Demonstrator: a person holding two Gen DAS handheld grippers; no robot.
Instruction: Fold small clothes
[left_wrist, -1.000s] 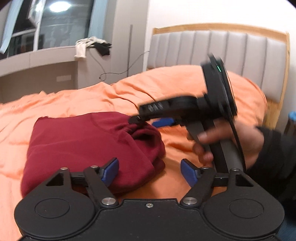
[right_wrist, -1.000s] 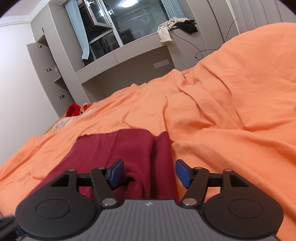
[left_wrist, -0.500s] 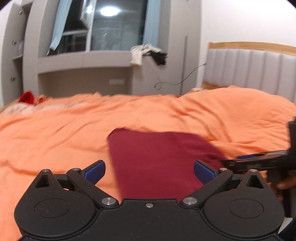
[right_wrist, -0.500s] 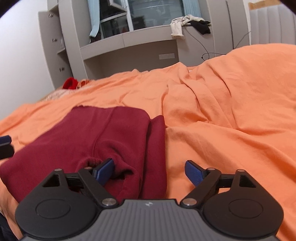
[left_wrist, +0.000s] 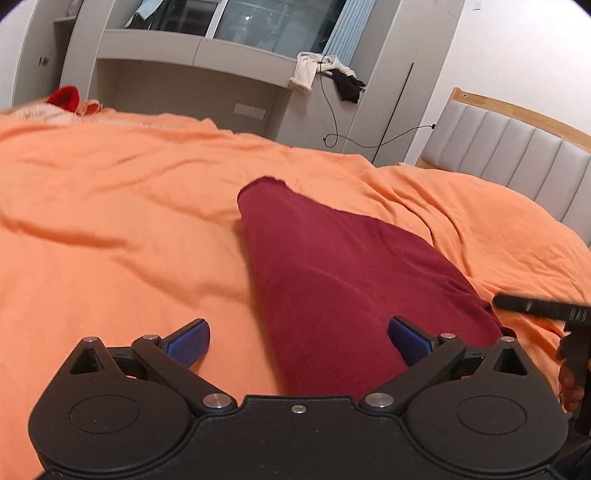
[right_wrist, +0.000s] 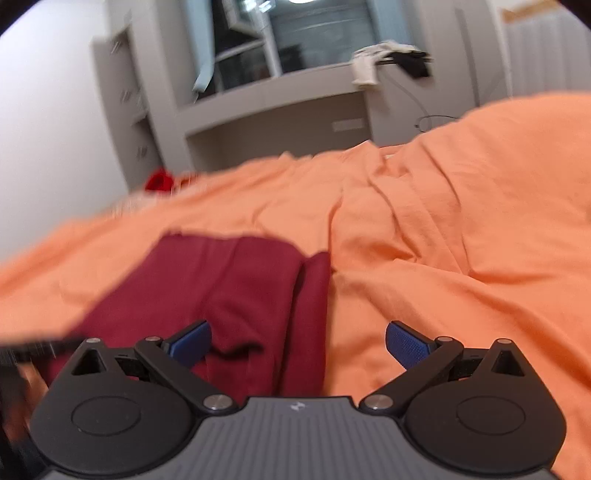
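Note:
A dark red garment (left_wrist: 332, 266) lies folded on the orange bed cover (left_wrist: 110, 229). My left gripper (left_wrist: 299, 339) is open wide over its near end. The cloth lies between the jaws toward the right pad, and neither pad presses on it. In the right wrist view the garment (right_wrist: 229, 280) shows a folded edge on its right side. My right gripper (right_wrist: 299, 341) hangs over that edge with its jaws opening, and the cloth below is not gripped. One black finger (left_wrist: 528, 306) of the right gripper and a hand show at the left wrist view's right edge.
A grey padded headboard (left_wrist: 517, 155) with a wood rim stands at the right. Grey built-in cabinets (left_wrist: 192, 85) run behind the bed, with white and black clothes (left_wrist: 325, 74) and a cable hanging there. A red item (left_wrist: 64, 96) lies at the bed's far left.
Both grippers have opened wide and let go of the red cloth. The left view has swung left and rolled. The garment now lies flatter, and the right gripper has drawn back slightly.

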